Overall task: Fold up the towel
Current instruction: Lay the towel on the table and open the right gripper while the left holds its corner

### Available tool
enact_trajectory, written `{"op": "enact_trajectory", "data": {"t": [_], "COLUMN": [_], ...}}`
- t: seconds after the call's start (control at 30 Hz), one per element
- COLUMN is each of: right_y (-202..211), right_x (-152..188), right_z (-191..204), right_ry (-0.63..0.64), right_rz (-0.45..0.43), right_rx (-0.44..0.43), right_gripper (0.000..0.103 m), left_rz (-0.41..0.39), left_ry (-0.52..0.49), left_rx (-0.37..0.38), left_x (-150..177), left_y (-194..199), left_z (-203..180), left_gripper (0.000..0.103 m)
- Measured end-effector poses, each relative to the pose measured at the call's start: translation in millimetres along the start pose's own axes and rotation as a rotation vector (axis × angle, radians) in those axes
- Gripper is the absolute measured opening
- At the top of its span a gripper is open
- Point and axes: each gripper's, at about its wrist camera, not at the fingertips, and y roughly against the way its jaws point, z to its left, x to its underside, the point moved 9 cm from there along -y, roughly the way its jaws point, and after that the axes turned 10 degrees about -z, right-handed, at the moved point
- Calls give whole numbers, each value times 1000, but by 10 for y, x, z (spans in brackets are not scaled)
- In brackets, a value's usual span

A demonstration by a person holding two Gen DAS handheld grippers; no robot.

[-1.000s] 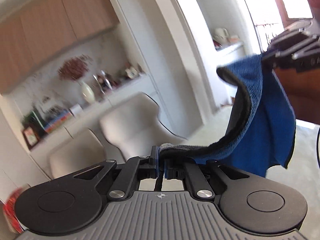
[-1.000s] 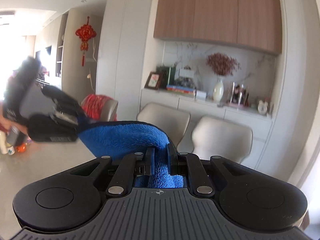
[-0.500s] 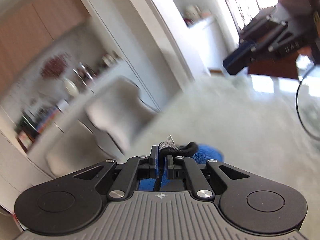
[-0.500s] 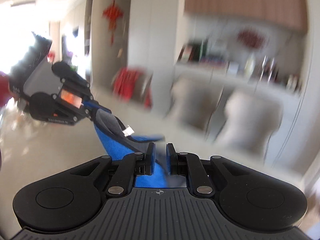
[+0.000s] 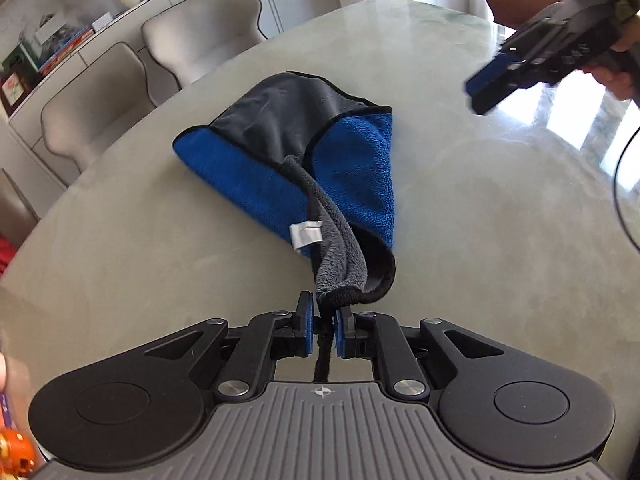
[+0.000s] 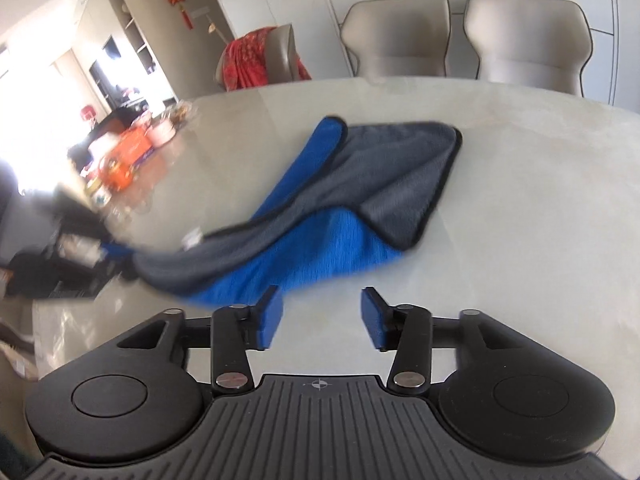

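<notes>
Mid-fold: my left gripper [image 5: 321, 322] pinches a gray corner of the towel [image 5: 304, 152], the rest lying rumpled on the table [image 5: 480, 220] toward 12 o'clock. My right gripper [image 6: 321, 316] hangs with its jaws spread and nothing in them, towel at its 11 o'clock, apart. Next, I judge, lay this corner down and square the edges.

Left gripper [image 5: 321, 326]: jaws pinched nearly together on a corner of cloth, held low and pointed forward. Right gripper [image 6: 322, 316]: jaws spread wide, nothing between them; in the left wrist view it hangs raised, gripped by a bare hand [image 5: 618, 74].
</notes>
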Motion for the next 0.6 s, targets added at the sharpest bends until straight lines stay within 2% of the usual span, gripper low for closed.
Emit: {"op": "enact_trajectory", "data": {"t": [0.13,0.37,0.47,0.6], "right_y": [-368,-908,-1065,-1101], "right_x": [-197,-327,-209,-25], "right_z": [-45,-19,15,42], "right_ry": [-14,131,192,230], "right_rz": [-8,63,149,243], "right_rx": [-16,3,-24,-54], "right_gripper": [63,63,59,38], "left_rz": [29,74,90,62], "left_ry": [9,93,109,138], "left_rx": [-24,-30,-23,-38], "left_x": [140,429,523,504], "left_y": [79,138,159,150], "left_z": [40,60,56,158], "left_gripper": [14,16,17,24]}}
